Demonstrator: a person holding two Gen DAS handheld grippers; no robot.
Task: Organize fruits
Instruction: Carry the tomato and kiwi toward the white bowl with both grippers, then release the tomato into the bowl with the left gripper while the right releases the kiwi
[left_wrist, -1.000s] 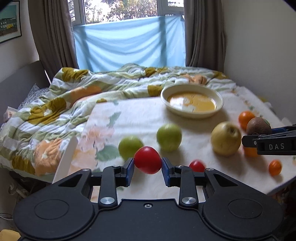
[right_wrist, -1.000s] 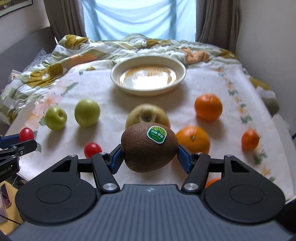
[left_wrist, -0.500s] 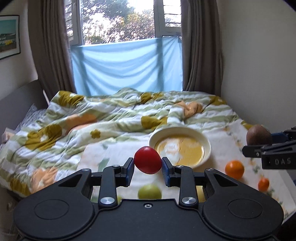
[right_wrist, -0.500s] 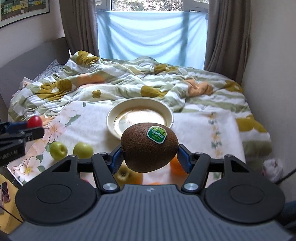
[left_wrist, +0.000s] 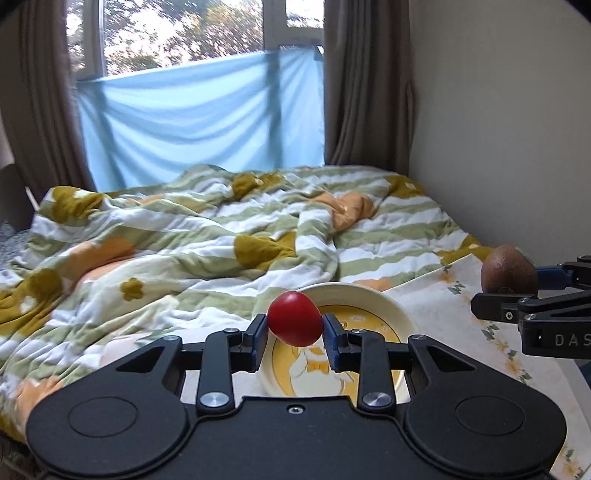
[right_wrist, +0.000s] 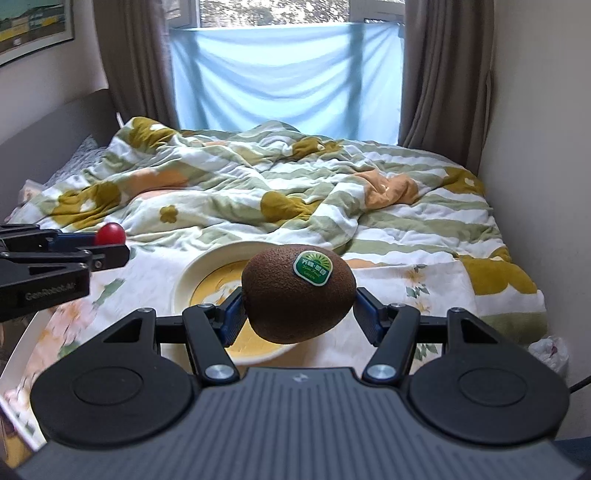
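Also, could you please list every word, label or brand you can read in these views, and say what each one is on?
"DAS": on the right gripper body, cut off at the frame edge.
"GenRobot.AI": on the left gripper body, faint.
Green sticker on the kiwi: Chinese characters and a small bottom line, too blurred to read.
Framed picture on the wall: no legible text.

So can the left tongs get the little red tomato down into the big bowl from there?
Probably yes. The left tongs grip the tomato just above the near side of the bowl, with nothing between them. The right tongs, holding the kiwi, hover beside, not blocking.
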